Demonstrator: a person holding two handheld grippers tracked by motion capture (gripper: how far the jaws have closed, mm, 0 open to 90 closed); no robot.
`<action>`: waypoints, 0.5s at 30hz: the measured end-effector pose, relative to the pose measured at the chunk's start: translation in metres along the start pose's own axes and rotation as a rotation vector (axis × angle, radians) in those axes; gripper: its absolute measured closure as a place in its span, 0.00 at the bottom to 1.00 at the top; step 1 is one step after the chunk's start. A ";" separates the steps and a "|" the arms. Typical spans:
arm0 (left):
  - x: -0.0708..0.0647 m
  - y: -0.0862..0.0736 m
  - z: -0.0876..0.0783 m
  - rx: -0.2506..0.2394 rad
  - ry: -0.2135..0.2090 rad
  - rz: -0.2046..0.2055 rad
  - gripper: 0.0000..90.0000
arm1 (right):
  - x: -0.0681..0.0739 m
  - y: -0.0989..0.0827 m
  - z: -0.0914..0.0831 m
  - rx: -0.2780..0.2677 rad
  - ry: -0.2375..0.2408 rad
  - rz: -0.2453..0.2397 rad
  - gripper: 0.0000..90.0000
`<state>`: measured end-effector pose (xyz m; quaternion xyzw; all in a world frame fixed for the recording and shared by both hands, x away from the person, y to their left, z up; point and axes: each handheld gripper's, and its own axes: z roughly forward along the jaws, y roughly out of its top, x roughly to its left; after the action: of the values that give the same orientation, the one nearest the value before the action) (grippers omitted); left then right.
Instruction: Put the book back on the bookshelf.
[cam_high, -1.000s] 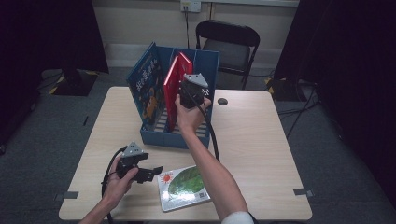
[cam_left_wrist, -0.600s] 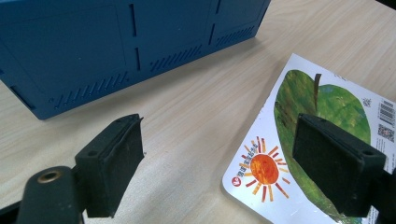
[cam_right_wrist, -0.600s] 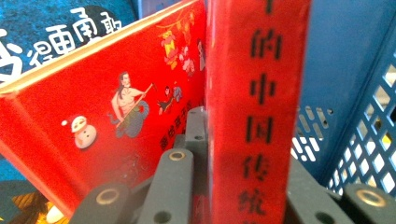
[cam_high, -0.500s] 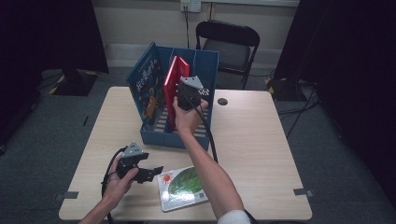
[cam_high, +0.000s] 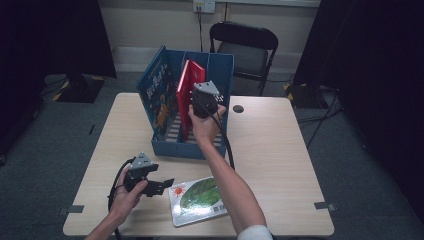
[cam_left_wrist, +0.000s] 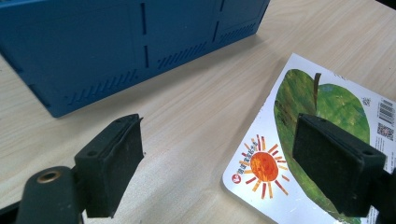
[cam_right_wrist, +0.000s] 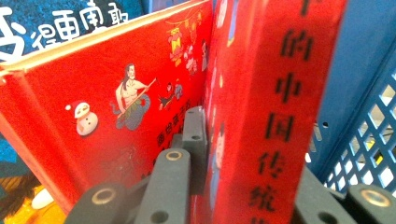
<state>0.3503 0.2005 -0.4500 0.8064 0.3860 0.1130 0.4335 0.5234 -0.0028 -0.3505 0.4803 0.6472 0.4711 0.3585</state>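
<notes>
Right gripper clamped on the thick red hardcover book in the blue plastic crate.

The book stands upright inside the crate, beside a blue picture book. The left gripper hovers with jaws wide apart and empty, near the flat leaf-cover book on the wooden table.

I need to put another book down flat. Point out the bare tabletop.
The widest bare stretch of table lies right of the blue bin, around the small dark hole. A narrower strip runs left of the bin. The near edge is crowded: leaf-cover book, left hand-held gripper.
</notes>
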 end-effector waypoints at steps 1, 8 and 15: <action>0.000 0.000 0.000 -0.001 0.000 -0.001 0.18 | -0.001 0.000 0.000 0.001 0.003 0.003 0.87; 0.000 -0.001 0.000 0.001 0.001 0.002 0.18 | -0.010 0.000 0.001 -0.004 0.054 -0.023 0.86; -0.001 0.000 0.002 0.005 0.000 0.008 0.18 | -0.009 -0.001 -0.002 0.005 0.069 0.004 0.86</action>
<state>0.3509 0.1989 -0.4510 0.8092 0.3829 0.1138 0.4310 0.5243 -0.0120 -0.3508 0.4660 0.6592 0.4868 0.3337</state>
